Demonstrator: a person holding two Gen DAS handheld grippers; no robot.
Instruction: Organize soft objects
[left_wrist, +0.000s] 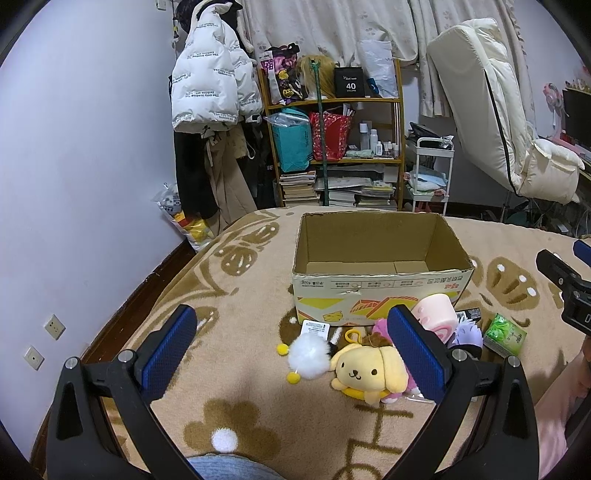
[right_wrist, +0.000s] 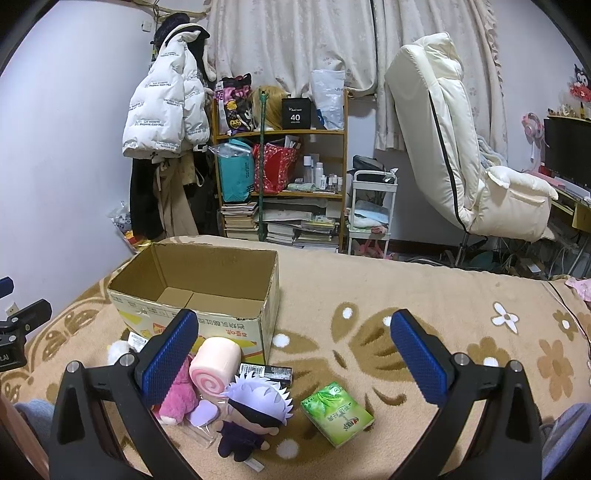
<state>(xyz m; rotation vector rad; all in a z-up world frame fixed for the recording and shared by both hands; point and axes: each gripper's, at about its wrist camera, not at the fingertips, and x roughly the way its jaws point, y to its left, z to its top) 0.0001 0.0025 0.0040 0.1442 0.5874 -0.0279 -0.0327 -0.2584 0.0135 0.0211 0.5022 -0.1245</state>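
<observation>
On the bed, left tool (left_wrist: 291, 349): spread wide, nothing between its blue pads, hovering just above the yellow dog plush (left_wrist: 364, 371) and white pompom (left_wrist: 308, 356).
Right tool (right_wrist: 293, 356): equally wide, holding nothing, poised over the purple-haired doll (right_wrist: 255, 413) and green tissue pack (right_wrist: 336, 413).
Soft things: a pink swirl-roll cushion (right_wrist: 216, 365) and pink plush (right_wrist: 177, 398) lie touching the doll; all are bunched just beside the near wall of the cardboard box (left_wrist: 380, 291).
Box: upright, open-topped, appears empty, though its near floor is hidden from the left wrist view.
Other clutter: a dark flat packet (right_wrist: 266, 371) behind the doll, possibly not soft.
Step in hand: probably choosing a first pick.
How to do it well: take an outlying item first, the yellow dog plush for the left tool; straddle its body, close gently, lift clear of neighbours, then release over the box's middle.
</observation>
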